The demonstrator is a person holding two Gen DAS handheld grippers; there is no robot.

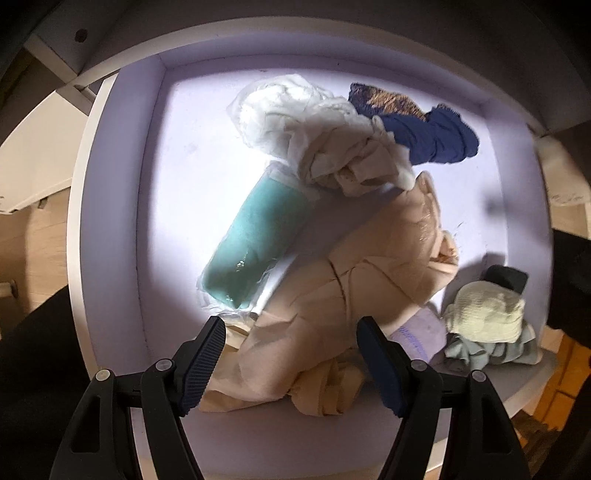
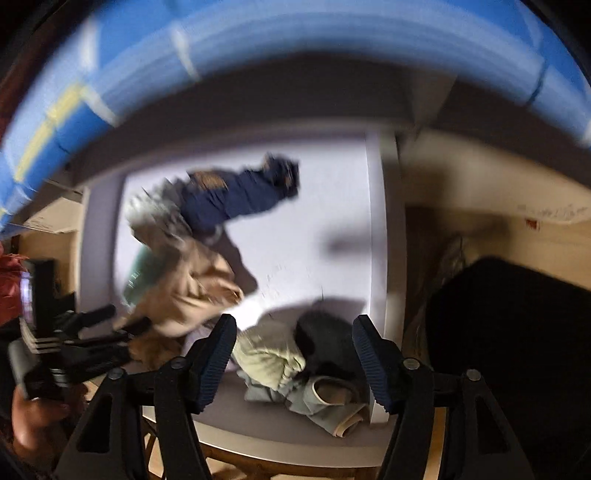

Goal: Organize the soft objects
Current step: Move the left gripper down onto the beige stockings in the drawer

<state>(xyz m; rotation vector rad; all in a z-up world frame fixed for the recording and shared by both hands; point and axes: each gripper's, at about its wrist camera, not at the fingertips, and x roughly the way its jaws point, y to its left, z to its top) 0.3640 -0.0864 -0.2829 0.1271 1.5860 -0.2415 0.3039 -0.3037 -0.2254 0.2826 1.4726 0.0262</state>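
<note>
I look down into a white drawer [image 1: 110, 229] of soft things. A teal rolled cloth in clear wrap [image 1: 255, 240] lies at the middle, a white gauzy cloth [image 1: 280, 110] behind it, and a navy cloth with a brown lace edge [image 1: 424, 136] at the back right. My left gripper [image 1: 291, 332] is open just above a crumpled beige cloth [image 1: 351, 277]. The blurred right wrist view shows my right gripper [image 2: 294, 328] open over a pale yellow-green knit piece [image 2: 266, 354], a black item [image 2: 325, 343] and a grey-blue cloth [image 2: 314, 402] in the drawer's near right corner.
A blue padded band [image 2: 295, 33] arcs over the drawer [image 2: 380, 221] in the right wrist view. A hand [image 2: 29, 417] holds the left gripper [image 2: 107, 325] at that view's left edge. A dark bulk [image 2: 509, 350] fills the right side. Wooden floor [image 1: 33, 258] lies beside the drawer.
</note>
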